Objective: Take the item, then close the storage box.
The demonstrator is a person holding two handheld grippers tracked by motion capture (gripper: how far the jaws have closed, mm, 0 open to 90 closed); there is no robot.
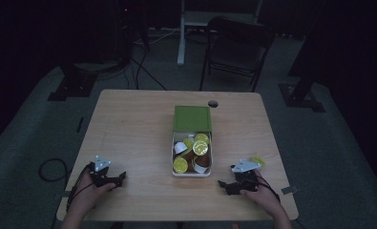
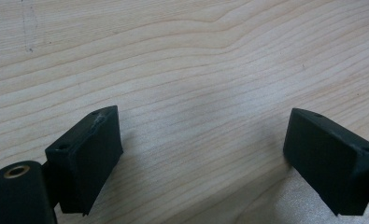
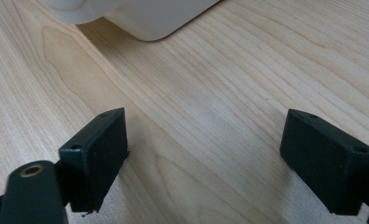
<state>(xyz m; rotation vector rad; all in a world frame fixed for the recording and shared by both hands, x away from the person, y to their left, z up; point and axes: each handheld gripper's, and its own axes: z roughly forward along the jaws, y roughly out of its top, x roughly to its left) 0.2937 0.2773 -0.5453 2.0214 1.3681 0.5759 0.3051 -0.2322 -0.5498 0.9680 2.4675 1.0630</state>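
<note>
While idle on the wooden table, left gripper and right gripper wide open, empty; white box of lime-lidded capsules centred between. Likely pre-start; next, probably reaching boxward.

Cut off by the top edge in the right gripper view: white box; contents hidden there.
</note>
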